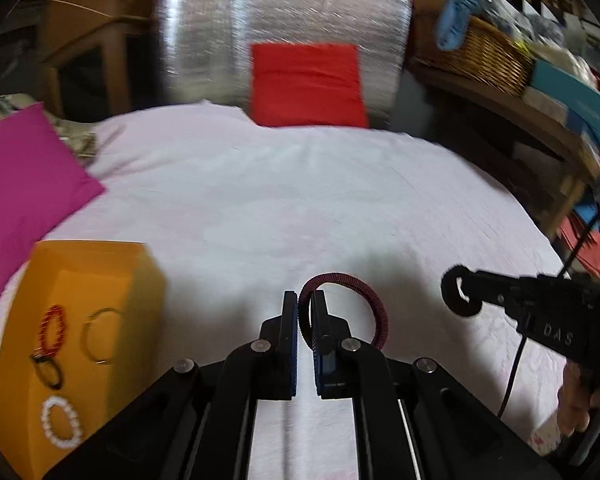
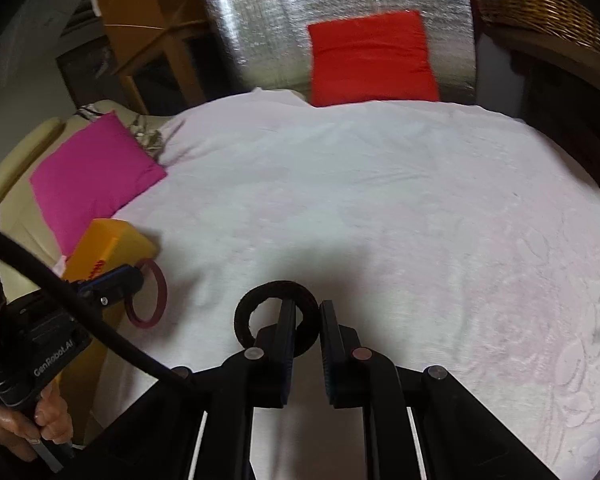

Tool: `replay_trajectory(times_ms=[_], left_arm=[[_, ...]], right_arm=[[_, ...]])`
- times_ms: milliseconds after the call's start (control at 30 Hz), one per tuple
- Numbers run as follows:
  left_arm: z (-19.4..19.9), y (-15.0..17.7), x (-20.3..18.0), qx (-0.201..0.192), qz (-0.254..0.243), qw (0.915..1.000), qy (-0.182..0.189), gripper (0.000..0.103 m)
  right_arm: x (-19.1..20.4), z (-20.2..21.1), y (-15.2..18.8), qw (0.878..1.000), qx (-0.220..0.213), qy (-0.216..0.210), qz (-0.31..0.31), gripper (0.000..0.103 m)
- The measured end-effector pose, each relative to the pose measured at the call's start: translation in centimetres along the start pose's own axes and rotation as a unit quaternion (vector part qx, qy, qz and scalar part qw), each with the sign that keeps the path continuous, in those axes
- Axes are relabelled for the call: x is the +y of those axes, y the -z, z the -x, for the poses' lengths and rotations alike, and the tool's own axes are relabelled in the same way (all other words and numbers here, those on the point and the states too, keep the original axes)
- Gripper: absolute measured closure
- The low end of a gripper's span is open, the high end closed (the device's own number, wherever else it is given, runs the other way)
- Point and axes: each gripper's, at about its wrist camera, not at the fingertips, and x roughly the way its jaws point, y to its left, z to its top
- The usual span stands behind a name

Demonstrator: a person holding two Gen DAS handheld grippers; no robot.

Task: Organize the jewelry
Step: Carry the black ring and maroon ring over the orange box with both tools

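My left gripper (image 1: 305, 300) is shut on a dark red bangle (image 1: 374, 308) and holds it above the white bed cover; it also shows in the right wrist view (image 2: 150, 296). My right gripper (image 2: 307, 312) is shut on a black fuzzy ring (image 2: 260, 300), which also shows in the left wrist view (image 1: 458, 292). An orange box (image 1: 80, 280) stands at the left with a red beaded bracelet (image 1: 54, 330), a thin metal bangle (image 1: 100, 336), a black band (image 1: 48, 370) and a white pearl bracelet (image 1: 60, 422) on it.
A white bed cover (image 2: 380, 200) spreads ahead. A magenta cushion (image 1: 24, 184) lies at the left and a red cushion (image 1: 306, 84) at the far edge against a silver panel. A wicker basket (image 1: 476, 52) and boxes sit on a shelf at the right.
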Motion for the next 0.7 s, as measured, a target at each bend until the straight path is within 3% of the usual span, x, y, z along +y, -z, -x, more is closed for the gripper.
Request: replay_trajectory(times_ms=[300,700], left_arm=[[2.8,1.4,3.6,-0.024,0.058,0.9969,-0.047,0.096],[4.6,1.5,5.7,-0.052,0.074,0.9909,-0.100,0.096]], right_arm=[[3.3,-0.8,0.7,1.000,-0.002,-0.025,0.018,0.090],[5.4,-1.1,0.8,0.998,-0.010,-0.049,0.030,0.090]])
